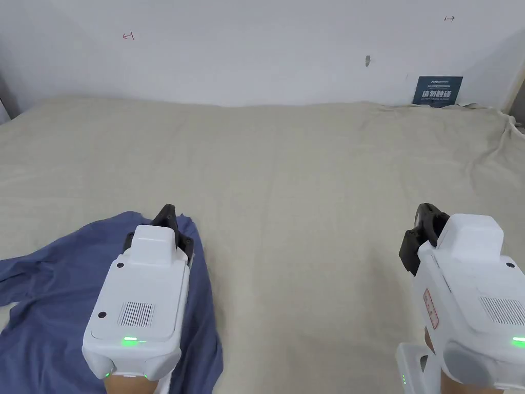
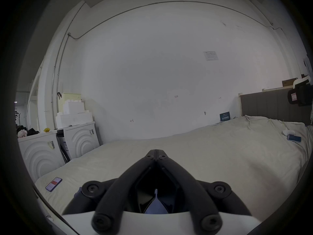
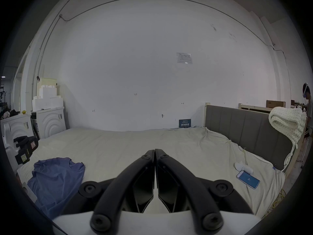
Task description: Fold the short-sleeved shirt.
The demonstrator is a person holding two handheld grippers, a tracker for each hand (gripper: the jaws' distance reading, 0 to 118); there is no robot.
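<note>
- The left gripper (image 1: 166, 215) hung low at the near left, right over the crumpled blue shirt (image 1: 46, 287) on the bed (image 1: 307, 169), its jaws closed together with nothing between the tips.
- The right gripper (image 1: 423, 225) hovered near right, well away from the shirt, jaws pressed together and empty.

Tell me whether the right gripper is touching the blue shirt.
Apart. In the head view the right gripper hangs over bare sheet, far from the blue shirt; the right gripper view shows the same wide gap.
</note>
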